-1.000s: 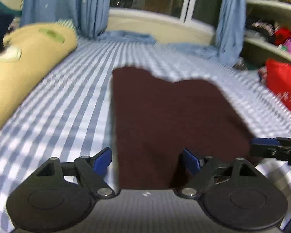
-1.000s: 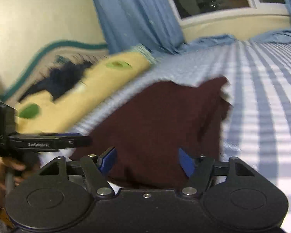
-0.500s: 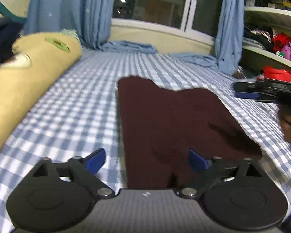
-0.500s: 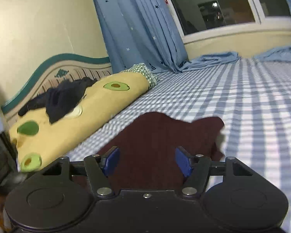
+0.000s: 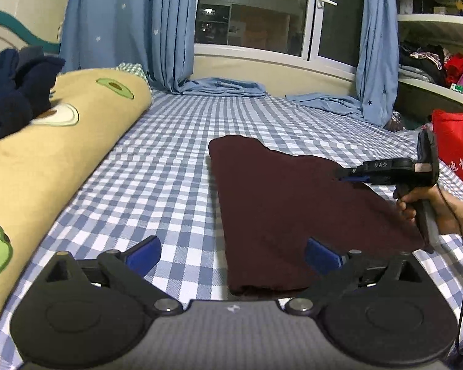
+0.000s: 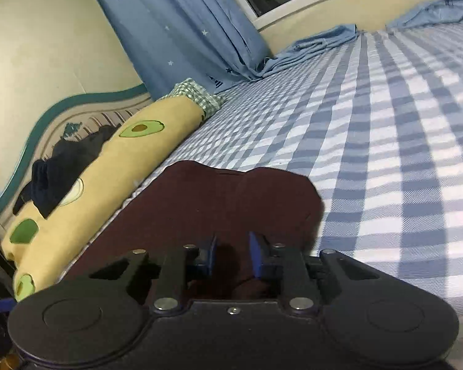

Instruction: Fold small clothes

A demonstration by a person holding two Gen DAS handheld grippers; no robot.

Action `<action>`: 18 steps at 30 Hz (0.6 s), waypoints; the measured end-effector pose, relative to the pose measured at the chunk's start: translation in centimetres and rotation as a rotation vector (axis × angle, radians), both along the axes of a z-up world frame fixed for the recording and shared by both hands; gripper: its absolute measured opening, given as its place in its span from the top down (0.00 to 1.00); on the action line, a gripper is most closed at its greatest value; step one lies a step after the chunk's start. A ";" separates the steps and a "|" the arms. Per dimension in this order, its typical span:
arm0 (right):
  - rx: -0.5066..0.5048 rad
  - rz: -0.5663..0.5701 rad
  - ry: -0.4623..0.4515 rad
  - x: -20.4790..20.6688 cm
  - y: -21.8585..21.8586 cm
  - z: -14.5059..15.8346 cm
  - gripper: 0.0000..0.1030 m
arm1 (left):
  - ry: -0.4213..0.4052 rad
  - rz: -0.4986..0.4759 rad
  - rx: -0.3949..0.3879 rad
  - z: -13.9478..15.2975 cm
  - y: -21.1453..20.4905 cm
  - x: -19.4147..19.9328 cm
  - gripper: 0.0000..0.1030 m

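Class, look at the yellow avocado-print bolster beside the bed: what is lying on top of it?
A heap of dark navy clothes lies on the yellow bolster, towards its headboard end. It covers part of the avocado print; what lies inside the heap cannot be seen.

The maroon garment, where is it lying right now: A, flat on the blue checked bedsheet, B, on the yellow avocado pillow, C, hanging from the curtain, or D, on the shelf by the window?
A: the maroon garment lies spread on the blue checked bedsheet, apart from the avocado pillow.
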State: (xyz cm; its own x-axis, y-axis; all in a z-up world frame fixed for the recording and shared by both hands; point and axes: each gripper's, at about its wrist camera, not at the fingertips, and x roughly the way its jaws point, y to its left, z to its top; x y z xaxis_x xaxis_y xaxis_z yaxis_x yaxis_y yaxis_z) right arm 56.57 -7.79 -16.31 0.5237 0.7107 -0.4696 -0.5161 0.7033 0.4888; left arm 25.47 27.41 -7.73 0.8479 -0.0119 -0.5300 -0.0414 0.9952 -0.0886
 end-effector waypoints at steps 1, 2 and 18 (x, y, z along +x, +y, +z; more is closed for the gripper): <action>-0.007 -0.004 -0.008 -0.5 0.0 0.6 0.56 | -0.003 -0.001 0.009 0.2 -0.2 -0.3 0.01; 0.005 -0.004 -0.015 -1.4 -0.1 1.5 0.31 | -0.005 0.000 0.015 0.4 -0.4 -0.5 0.01; -0.216 -0.140 -0.166 -24.3 -2.9 14.3 0.01 | 0.001 -0.028 0.080 2.4 -3.7 -4.7 0.01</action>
